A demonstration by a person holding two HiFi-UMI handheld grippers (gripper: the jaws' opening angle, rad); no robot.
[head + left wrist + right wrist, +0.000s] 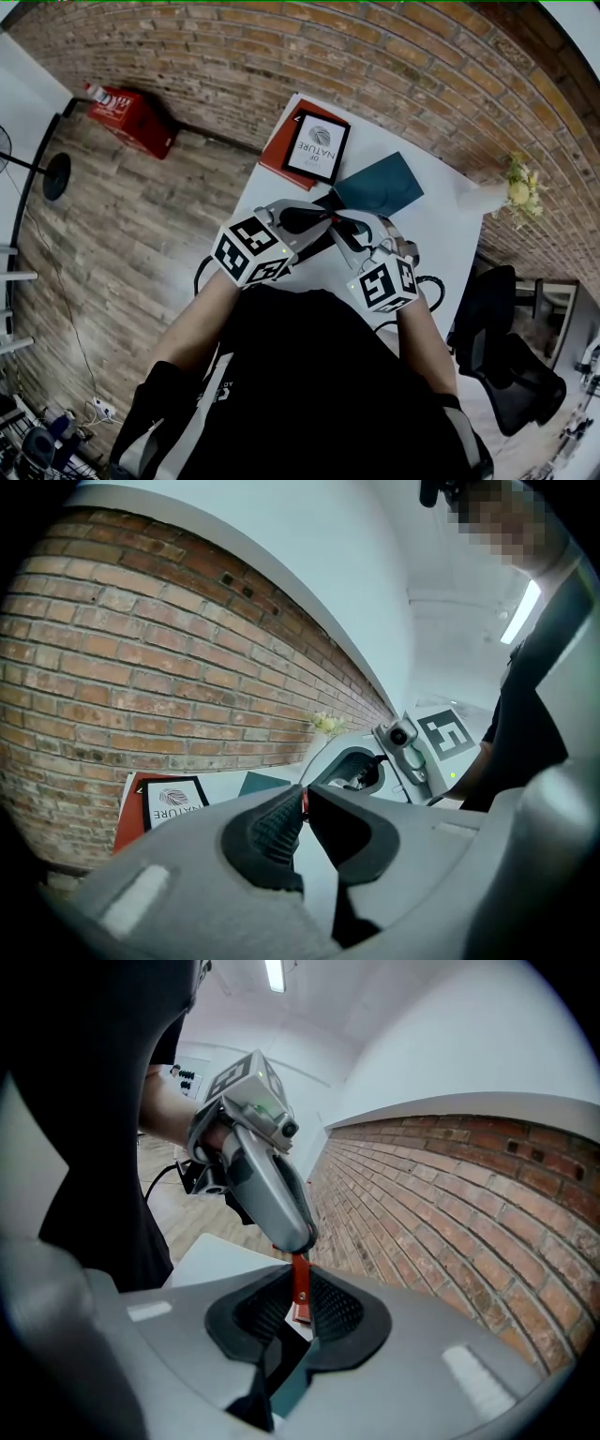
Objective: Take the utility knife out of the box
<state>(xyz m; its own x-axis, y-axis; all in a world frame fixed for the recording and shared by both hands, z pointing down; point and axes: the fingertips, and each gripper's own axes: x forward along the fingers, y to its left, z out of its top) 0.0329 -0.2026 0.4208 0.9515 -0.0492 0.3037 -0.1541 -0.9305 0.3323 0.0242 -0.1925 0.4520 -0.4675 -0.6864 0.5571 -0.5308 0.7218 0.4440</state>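
Note:
A thin red utility knife point(299, 1290) hangs in the air between both grippers, over the white table point(441, 225). My left gripper point(294, 1245) comes in from above in the right gripper view and is shut on the knife's upper end; only a red sliver point(303, 804) shows between its pads. My right gripper point(300, 1299) has its ribbed pads against the knife's two edges lower down. In the head view the two grippers point(326, 223) point(341, 231) meet tip to tip just in front of a teal box point(380, 185) lying on the table.
A framed "Nature" book point(317, 147) lies on a red book point(274, 155) at the table's far end. A vase of pale flowers point(518, 186) stands at the right. A black chair point(506, 366) is beside the table, and a red case point(133, 116) lies on the floor by the brick wall.

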